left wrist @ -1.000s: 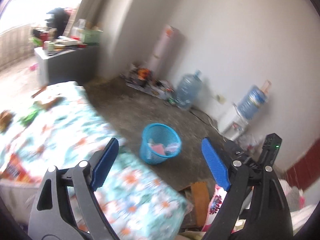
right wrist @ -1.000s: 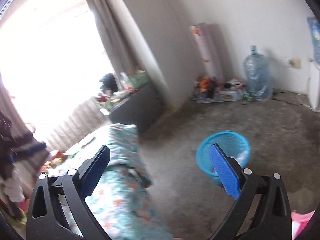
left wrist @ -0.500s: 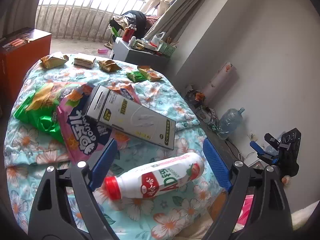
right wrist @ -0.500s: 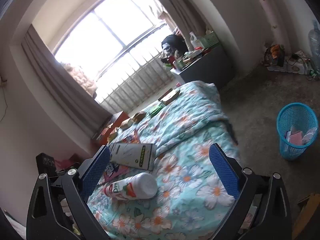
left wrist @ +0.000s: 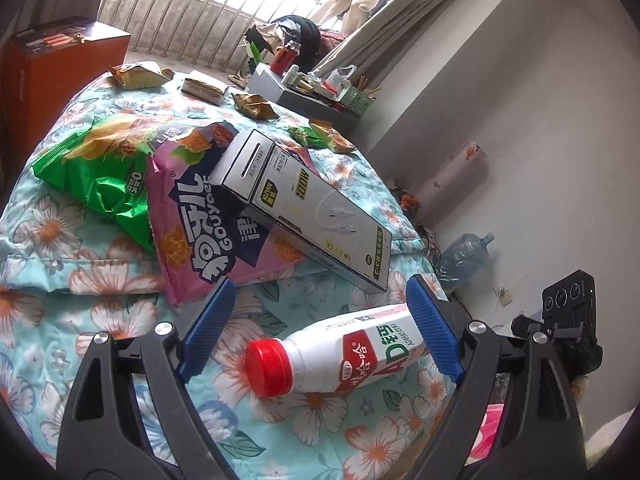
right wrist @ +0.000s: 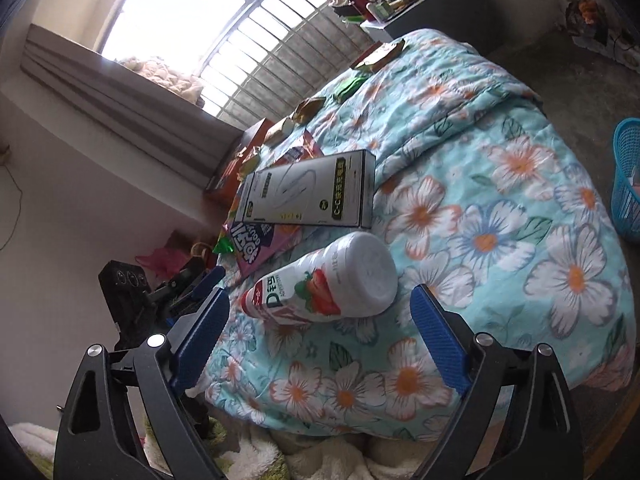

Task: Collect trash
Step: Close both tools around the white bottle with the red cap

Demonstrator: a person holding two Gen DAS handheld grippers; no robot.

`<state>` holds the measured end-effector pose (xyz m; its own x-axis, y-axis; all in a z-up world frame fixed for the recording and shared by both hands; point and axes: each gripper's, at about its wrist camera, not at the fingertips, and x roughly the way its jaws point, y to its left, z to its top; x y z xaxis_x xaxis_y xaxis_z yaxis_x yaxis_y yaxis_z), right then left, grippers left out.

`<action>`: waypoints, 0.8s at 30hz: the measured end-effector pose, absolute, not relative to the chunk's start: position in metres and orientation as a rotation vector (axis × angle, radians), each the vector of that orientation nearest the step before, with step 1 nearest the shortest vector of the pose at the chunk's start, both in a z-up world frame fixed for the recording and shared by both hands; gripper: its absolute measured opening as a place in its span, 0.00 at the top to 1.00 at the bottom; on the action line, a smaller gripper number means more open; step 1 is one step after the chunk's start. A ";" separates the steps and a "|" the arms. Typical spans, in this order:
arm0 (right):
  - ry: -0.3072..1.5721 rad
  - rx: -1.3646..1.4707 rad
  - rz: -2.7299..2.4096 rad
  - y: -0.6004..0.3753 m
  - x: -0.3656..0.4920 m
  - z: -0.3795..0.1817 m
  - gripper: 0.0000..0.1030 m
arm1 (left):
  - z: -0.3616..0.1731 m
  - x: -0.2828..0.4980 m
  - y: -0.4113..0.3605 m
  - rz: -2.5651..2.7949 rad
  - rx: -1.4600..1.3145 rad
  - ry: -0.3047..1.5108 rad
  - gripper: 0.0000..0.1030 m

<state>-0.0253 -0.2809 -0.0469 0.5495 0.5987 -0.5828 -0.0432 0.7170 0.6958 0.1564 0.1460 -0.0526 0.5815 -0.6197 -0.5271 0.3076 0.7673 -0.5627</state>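
Note:
A white milk bottle (left wrist: 340, 354) with a red cap lies on its side on the floral bed cover (left wrist: 60, 240). It also shows in the right wrist view (right wrist: 332, 284), base toward me. My left gripper (left wrist: 320, 300) is open, its fingers either side of the bottle, just above it. My right gripper (right wrist: 320, 304) is open, close behind the bottle's base. A grey cable box (left wrist: 304, 208) rests on a pink snack bag (left wrist: 200, 220) beside a green bag (left wrist: 92, 168). The blue trash basket (right wrist: 628, 176) stands on the floor at right.
Several small wrappers (left wrist: 252, 104) lie farther up the bed. An orange cabinet (left wrist: 56, 68) stands left of the bed, a cluttered grey dresser (left wrist: 316, 96) beyond it. A water jug (left wrist: 464, 252) stands by the wall. The other gripper's body (left wrist: 568, 320) is at right.
Both grippers swung from the basket on the floor to the bed. In the last half second both came closer to the milk bottle, which now lies between the left fingers.

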 end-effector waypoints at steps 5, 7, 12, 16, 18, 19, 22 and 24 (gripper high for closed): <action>1.001 0.768 0.406 -0.271 -0.020 -0.070 0.22 | -0.067 0.166 0.148 -0.539 -0.425 0.797 0.20; 1.018 0.812 0.401 -0.270 -0.016 -0.078 0.23 | -0.070 0.169 0.146 -0.531 -0.409 0.805 0.20; 1.055 0.898 0.387 -0.270 -0.005 -0.093 0.27 | -0.077 0.171 0.138 -0.566 -0.404 0.831 0.31; 1.075 0.931 0.369 -0.271 -0.001 -0.102 0.28 | -0.084 0.168 0.125 -0.626 -0.393 0.872 0.40; 1.070 0.927 0.358 -0.274 -0.001 -0.102 0.28 | -0.087 0.165 0.117 -0.659 -0.383 0.893 0.43; 1.065 0.925 0.353 -0.276 -0.002 -0.101 0.28 | -0.087 0.163 0.113 -0.672 -0.374 0.900 0.44; 1.047 0.938 0.339 -0.286 -0.005 -0.100 0.28 | -0.085 0.155 0.101 -0.705 -0.335 0.903 0.45; 1.035 0.944 0.329 -0.292 -0.006 -0.099 0.28 | -0.084 0.150 0.094 -0.729 -0.321 0.909 0.46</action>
<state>-0.0063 -0.2924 -0.0992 0.5052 0.6364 -0.5830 0.1834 0.5809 0.7930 0.1496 0.0938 -0.0842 0.4001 -0.6928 -0.5999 0.4350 0.7198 -0.5411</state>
